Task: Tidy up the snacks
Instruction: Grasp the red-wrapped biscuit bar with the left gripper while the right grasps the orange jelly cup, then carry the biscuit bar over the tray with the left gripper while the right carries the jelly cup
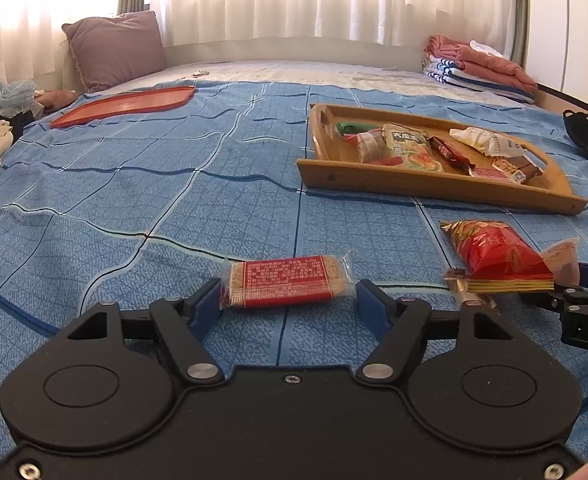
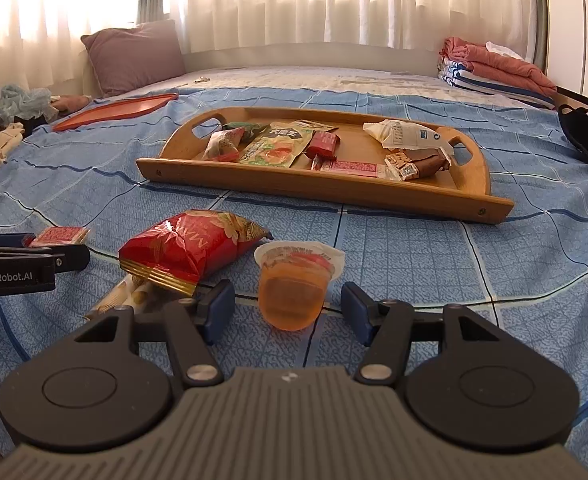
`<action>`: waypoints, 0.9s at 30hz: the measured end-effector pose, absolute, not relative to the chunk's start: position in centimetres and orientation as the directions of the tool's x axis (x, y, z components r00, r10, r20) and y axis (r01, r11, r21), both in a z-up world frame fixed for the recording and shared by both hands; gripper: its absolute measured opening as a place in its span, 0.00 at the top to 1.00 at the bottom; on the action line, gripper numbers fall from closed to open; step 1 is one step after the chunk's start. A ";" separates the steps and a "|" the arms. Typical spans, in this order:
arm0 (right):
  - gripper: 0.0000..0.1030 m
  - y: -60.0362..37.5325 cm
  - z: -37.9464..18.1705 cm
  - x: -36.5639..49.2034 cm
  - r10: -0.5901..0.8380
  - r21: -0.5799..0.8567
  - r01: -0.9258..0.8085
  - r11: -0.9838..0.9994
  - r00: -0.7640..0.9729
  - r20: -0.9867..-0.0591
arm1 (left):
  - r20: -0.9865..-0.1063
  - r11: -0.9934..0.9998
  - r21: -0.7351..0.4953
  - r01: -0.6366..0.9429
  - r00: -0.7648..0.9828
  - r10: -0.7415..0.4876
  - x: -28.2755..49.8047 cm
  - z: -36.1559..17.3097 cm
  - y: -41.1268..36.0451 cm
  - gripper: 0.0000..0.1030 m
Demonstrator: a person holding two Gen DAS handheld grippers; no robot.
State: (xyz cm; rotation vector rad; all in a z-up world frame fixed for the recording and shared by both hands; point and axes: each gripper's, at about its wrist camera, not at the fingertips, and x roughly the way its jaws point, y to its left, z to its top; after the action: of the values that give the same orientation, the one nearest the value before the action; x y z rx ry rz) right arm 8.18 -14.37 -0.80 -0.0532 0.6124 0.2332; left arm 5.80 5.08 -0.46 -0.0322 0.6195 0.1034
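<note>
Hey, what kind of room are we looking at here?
Most likely a bedroom: a bed under a blue checked bedspread, a mauve square pillow at its far end, and folded striped and coral blankets by the white curtains.

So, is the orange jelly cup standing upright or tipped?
Tipped: the jelly cup lies on its side on the bedspread, lid facing the wooden tray.

blue checked bed (image 2: 413,248) carries wooden tray (image 2: 333,194), orange lid (image 2: 114,110), red bag (image 2: 190,248), jelly cup (image 2: 294,284).
</note>
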 end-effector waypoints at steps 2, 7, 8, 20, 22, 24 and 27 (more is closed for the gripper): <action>0.31 -14.3 -0.8 8.2 0.199 0.017 -0.232 0.973 0.793 -0.576 | -0.581 0.995 0.003 -0.101 0.810 0.085 5.8 -0.4 5.0 0.35; 0.37 -14.4 -0.7 8.2 0.200 0.020 -0.231 0.973 0.794 -0.574 | -0.577 0.995 -0.011 -0.101 0.813 0.076 5.6 -0.1 5.1 0.38; 0.43 -14.4 -0.7 8.2 0.199 0.020 -0.229 0.973 0.795 -0.573 | -0.576 0.995 -0.015 -0.100 0.814 0.073 5.6 0.0 5.1 0.38; 0.62 -14.7 0.0 8.1 0.199 0.031 -0.223 0.974 0.790 -0.579 | -0.543 0.996 -0.004 -0.084 0.837 0.068 5.1 1.5 4.6 0.39; 0.62 -14.8 0.1 8.2 0.197 0.040 -0.214 0.976 0.789 -0.582 | -0.550 0.997 0.014 -0.076 0.832 0.072 5.3 1.8 4.4 0.39; 0.62 -14.9 0.3 8.2 0.191 0.043 -0.205 0.978 0.790 -0.583 | -0.551 0.997 0.029 -0.065 0.831 0.070 5.4 2.3 4.1 0.39; 0.62 -15.1 0.8 8.3 0.185 0.046 -0.196 0.980 0.793 -0.580 | -0.547 0.998 0.040 -0.044 0.835 0.059 5.7 3.1 3.7 0.39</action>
State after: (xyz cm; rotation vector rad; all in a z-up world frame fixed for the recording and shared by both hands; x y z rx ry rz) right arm 8.29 -15.06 0.85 -0.0168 0.6223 0.2049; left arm 5.68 3.67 3.07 0.0261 0.5804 0.0549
